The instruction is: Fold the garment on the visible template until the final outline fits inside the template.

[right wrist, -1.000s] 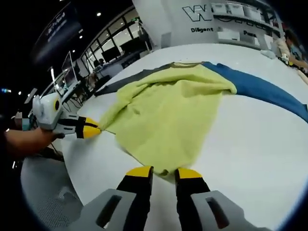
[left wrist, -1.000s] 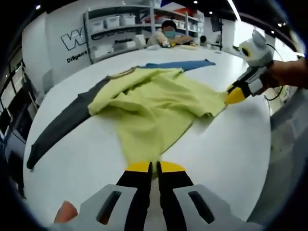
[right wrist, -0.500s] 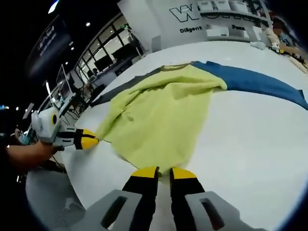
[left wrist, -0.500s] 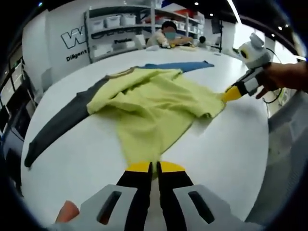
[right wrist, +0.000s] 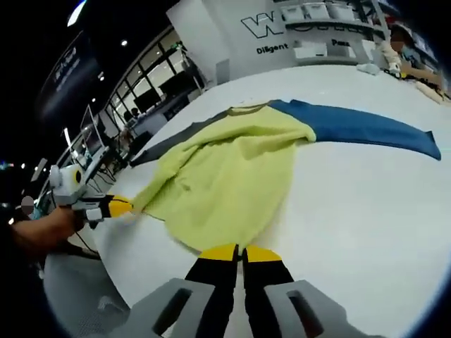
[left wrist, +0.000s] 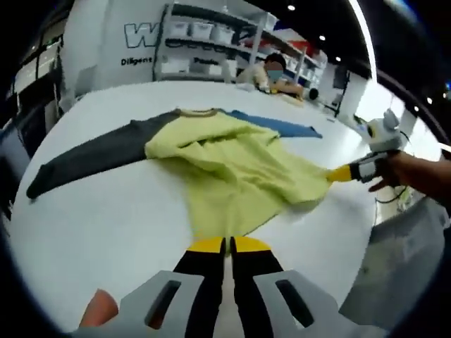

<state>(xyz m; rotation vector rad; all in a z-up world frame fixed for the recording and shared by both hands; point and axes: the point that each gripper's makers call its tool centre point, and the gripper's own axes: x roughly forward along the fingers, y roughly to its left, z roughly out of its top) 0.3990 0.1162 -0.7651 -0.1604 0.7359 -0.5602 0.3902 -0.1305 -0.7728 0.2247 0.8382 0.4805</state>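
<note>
A garment with a yellow-green body (left wrist: 225,169), a dark grey sleeve (left wrist: 91,155) and a blue sleeve (left wrist: 282,125) lies spread on the round white table (left wrist: 106,225). My left gripper (left wrist: 227,243) is shut on the near yellow hem. The right gripper (left wrist: 341,172), held by a hand, pinches the hem corner at the right. In the right gripper view the yellow body (right wrist: 225,176) lies ahead, with the blue sleeve (right wrist: 359,127) to the right and the grey sleeve (right wrist: 169,141) behind it. My right gripper (right wrist: 239,251) is shut on the hem; the left gripper (right wrist: 118,206) grips the far corner.
A person (left wrist: 271,70) sits at the far side of the table. Shelves with boxes (left wrist: 204,49) and a lettered wall stand behind. The table's edge (left wrist: 366,232) drops off close to the right gripper. Glass fronts (right wrist: 155,84) line the room beyond.
The right gripper's jaws have closed fully on the yellow hem. Both hands have drawn the hem out, so the yellow body lies longer and flatter between the grippers.
</note>
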